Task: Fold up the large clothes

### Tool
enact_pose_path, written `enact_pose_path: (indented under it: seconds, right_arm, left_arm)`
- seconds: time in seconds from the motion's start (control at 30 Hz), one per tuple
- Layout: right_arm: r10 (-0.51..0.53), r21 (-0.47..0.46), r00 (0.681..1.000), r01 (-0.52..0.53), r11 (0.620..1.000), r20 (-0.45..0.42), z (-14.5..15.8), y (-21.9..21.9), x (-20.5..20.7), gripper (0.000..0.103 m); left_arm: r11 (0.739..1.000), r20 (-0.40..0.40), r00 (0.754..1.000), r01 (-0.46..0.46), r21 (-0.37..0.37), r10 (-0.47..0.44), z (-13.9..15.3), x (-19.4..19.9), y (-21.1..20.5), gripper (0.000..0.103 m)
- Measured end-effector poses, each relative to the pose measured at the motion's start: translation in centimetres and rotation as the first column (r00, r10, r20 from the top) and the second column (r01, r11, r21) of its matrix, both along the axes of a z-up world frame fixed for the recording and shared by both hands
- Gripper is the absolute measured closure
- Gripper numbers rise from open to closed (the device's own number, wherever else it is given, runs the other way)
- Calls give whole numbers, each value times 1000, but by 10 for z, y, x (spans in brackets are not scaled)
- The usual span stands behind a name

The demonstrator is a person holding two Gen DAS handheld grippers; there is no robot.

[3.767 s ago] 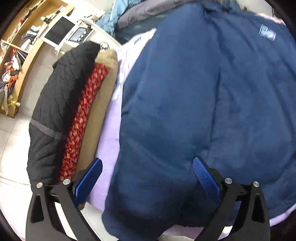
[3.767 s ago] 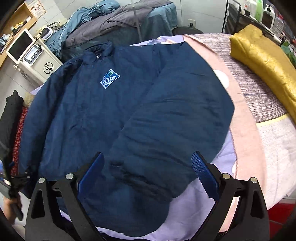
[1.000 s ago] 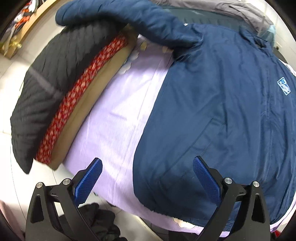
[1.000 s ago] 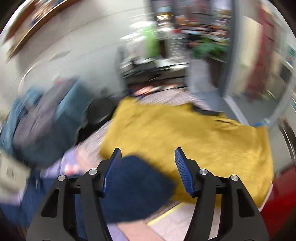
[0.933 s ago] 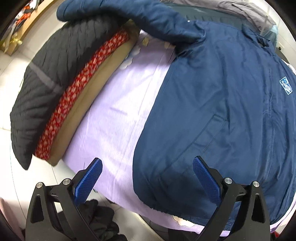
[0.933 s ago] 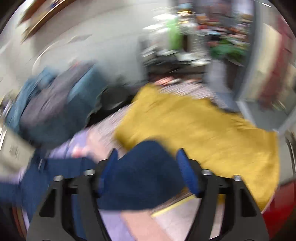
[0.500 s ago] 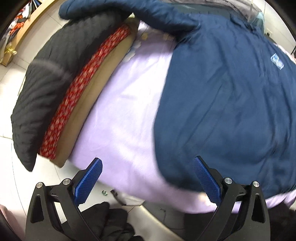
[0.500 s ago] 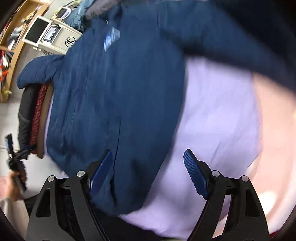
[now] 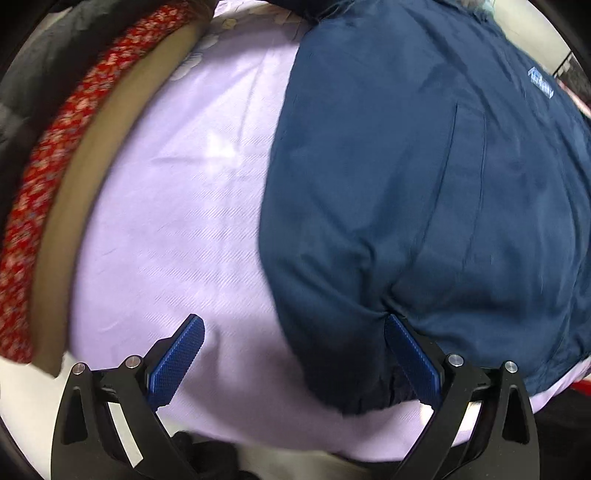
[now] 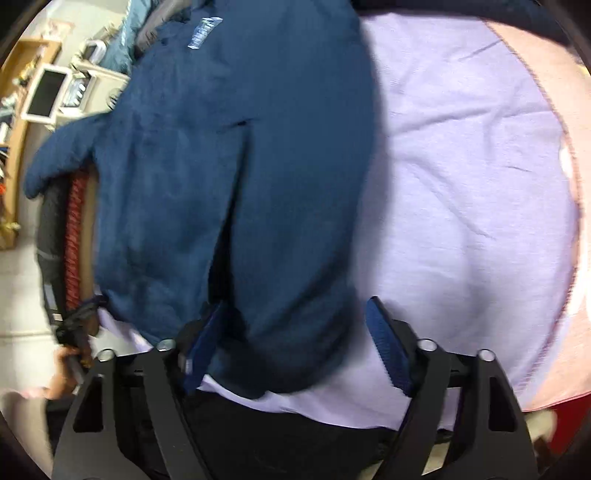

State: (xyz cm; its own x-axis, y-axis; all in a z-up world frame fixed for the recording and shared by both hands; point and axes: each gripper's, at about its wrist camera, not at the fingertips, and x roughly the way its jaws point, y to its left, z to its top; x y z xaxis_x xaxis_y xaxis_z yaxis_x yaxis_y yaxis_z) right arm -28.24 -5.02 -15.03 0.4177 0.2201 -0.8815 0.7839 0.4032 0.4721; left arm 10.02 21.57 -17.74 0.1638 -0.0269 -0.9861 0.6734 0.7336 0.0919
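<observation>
Reaching for the bottom hem of the navy jacket (image 9: 424,177), both tools low over it. Jacket lies front-up on the lilac sheet (image 9: 177,206), spread ahead of both grippers, sleeves out to the sides.

Left gripper (image 9: 291,362): jaws spread wide, nothing pinched; hem corner sits between them, nearer the right-hand pad, which touches or just meets the fabric. Bare sheet under the left-hand pad.

Right gripper (image 10: 295,343): jaws closing, the other hem corner between them, not yet clamped; left-hand pad is at the front opening, right-hand pad over sheet just beside the jacket edge.

Step, as I judge it: grabbing the hem at both corners to start the lengthwise fold. Next move calls for both pinching all fabric layers, then lifting together and carrying the hem away toward the collar.

Writing: pale blue chest patch (image 10: 203,33), blurred, unreadable in both views. Stacked folded garments (image 9: 55,155) beyond the left gripper's left side.
</observation>
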Motion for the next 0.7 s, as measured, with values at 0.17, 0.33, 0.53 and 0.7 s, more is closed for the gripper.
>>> enact_pose_path:
  seconds: [0.17, 0.33, 0.53, 0.7]
  right_arm:
    - [-75, 4, 992, 75, 997, 101, 24, 2, 33, 85]
    - [-75, -11, 960, 81, 997, 271, 72, -16, 90, 85]
    - [-163, 15, 964, 163, 986, 208, 74, -43, 140, 74]
    - [-113, -104, 975, 135, 985, 192, 90, -28, 113, 72]
  left_arm:
    - [991, -194, 980, -58, -122, 33, -3, 14, -14, 60]
    - [967, -240, 966, -146, -210, 94, 21, 49, -24, 77]
    - [920, -276, 933, -301, -250, 230, 35, 119, -48, 81]
    - [891, -317, 888, -406, -202, 333, 34, 160, -76, 81]
